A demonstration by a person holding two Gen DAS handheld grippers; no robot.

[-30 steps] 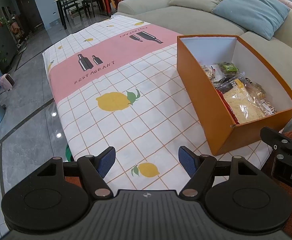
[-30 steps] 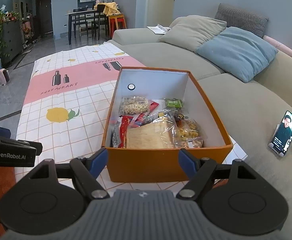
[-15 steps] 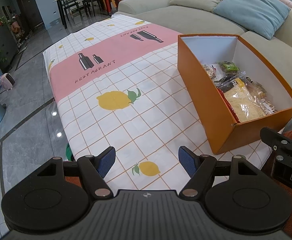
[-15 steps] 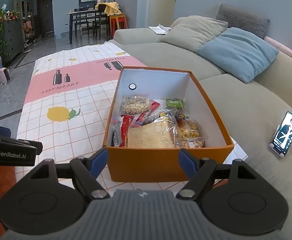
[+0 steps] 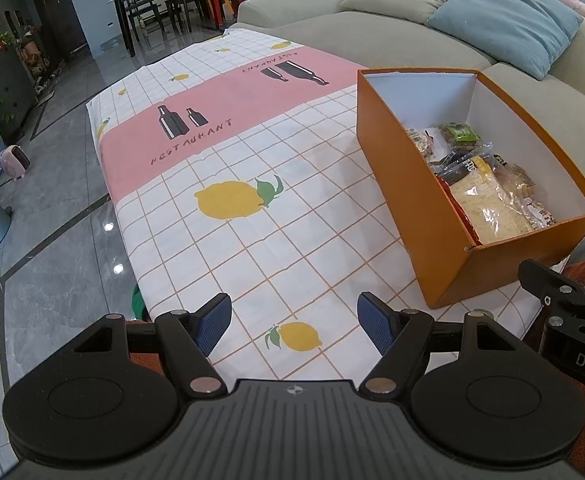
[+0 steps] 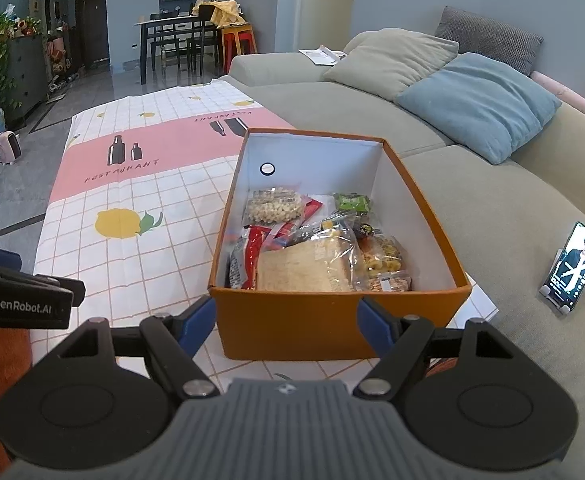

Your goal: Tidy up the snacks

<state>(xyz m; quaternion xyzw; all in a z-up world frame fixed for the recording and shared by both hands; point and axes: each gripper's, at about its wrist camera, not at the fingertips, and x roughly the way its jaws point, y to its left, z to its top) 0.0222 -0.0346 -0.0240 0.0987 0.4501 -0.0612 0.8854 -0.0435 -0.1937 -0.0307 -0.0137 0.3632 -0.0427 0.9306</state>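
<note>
While my left tongs (image 5: 294,318) hang over the near end of the surface (image 5: 292,240), their blue ribbed pads spread wide and holding nothing, that camera gives me mostly cloth: a smooth white tablecloth with an orange grid, printed yellow lemons and a pink band lettered RESTAURANT (image 5: 191,141). From there I see the orange cardboard box (image 5: 420,184) obliquely, standing on the right side of the surface, with its long outer wall matte and its inside white. Only a sliver of the contents shows over the rim.

The right wrist view looks straight into that box (image 6: 292,320). I can pick out a clear crinkly bag of pale round puffs (image 6: 273,205) toward the far end, a glossy red wrapper (image 6: 254,246) at the left, a small green packet (image 6: 351,201) at the back right, a flat tan slab in transparent film (image 6: 306,267) at the front, and a clear pouch of yellowish nuts (image 6: 384,262) beside it. A round white sticker (image 6: 267,169) sits on the inner far wall. My right tongs (image 6: 288,318) are also parted and empty, one pad on either side of the box's near end wall; I cannot tell if they touch it.

Only this view shows the phone on a stand (image 6: 572,268), screen lit, on the grey-green fabric sofa (image 6: 492,208), near a soft blue cushion (image 6: 478,102).
</note>
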